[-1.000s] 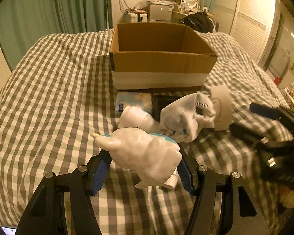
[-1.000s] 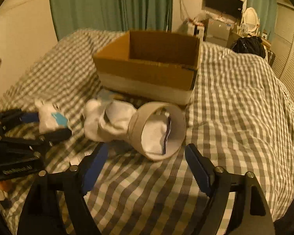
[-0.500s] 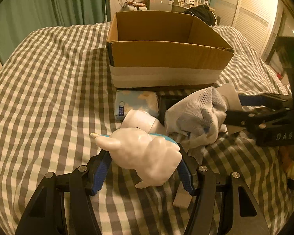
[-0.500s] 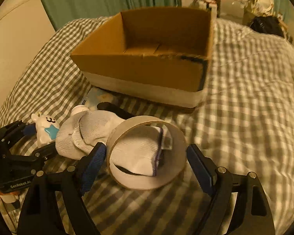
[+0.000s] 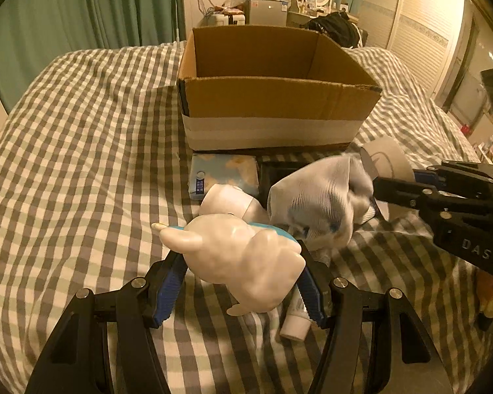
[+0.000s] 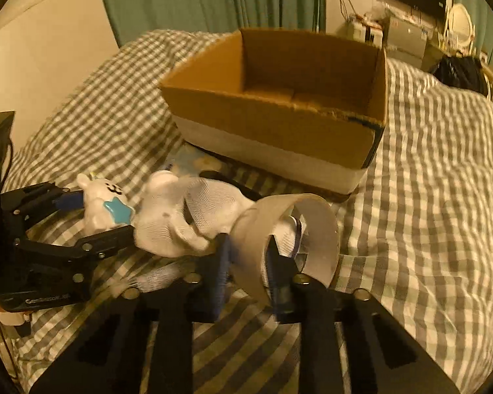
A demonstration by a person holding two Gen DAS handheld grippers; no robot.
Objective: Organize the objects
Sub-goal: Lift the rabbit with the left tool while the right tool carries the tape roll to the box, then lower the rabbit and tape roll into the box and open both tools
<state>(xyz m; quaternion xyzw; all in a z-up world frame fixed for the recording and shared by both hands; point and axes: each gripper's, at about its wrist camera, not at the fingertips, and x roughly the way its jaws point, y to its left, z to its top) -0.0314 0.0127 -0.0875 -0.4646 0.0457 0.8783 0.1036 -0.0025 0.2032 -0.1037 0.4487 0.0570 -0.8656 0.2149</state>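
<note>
Both your grippers squeeze something: your left gripper (image 5: 243, 282) hugs the white bunny toy (image 5: 243, 259), your right gripper (image 6: 246, 259) pinches the tape roll (image 6: 312, 229) wall near the box (image 6: 279, 131).

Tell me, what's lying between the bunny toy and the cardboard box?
In the left wrist view, a white bottle and a blue packet lie between the bunny toy and the cardboard box.

Premises are presenting as a home bedroom: a grey-and-white checked bed cover (image 5: 82, 151) is spreading beneath the claws, long green curtains (image 5: 82, 16) are hanging ahead-left, and a white louvred wardrobe (image 5: 420, 26) is standing ahead-right.
</note>
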